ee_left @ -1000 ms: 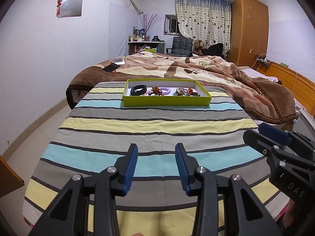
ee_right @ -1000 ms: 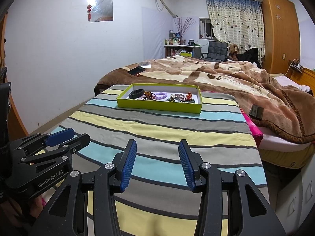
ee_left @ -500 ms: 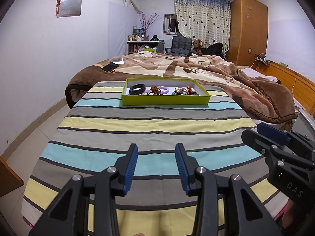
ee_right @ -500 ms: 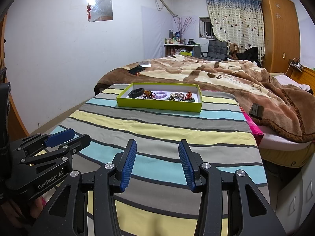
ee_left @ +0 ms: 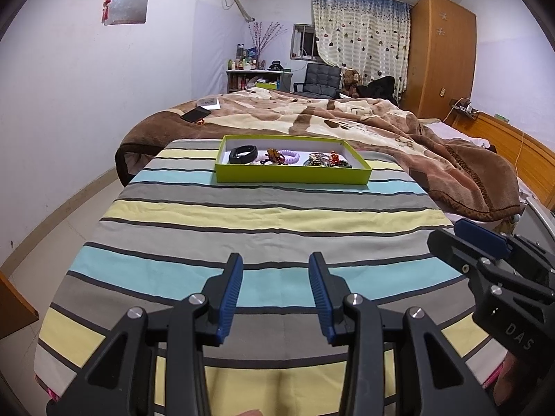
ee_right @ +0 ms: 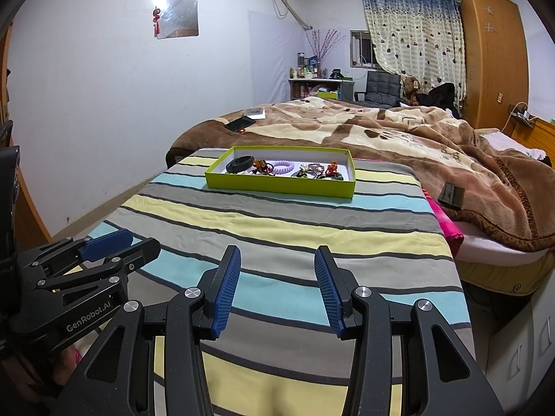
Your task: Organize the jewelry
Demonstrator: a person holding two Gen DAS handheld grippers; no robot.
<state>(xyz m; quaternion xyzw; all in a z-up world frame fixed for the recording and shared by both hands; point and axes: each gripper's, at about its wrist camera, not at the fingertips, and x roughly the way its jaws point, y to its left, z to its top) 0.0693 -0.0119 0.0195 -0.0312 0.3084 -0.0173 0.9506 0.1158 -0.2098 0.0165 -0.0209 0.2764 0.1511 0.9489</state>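
Right wrist alone shows the dark phone (ee_right: pixel 451 197) beside blanket (ee_right: pixel 399 138).

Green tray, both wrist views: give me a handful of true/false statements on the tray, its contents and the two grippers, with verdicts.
1. The green tray sits on the striped cloth. True.
2. The black band lies at the tray's right end. False: it is at the left end, with the purple coil ring to its right.
3. The left gripper is empty, its jaws apart. True.
4. The right gripper holds the purple coil ring. False: nothing is between its jaws; the ring is in the tray.
5. Both grippers are over the near part of the cloth, well short of the tray. True.
6. A lid covers the tray. False: it is open on top, contents visible.
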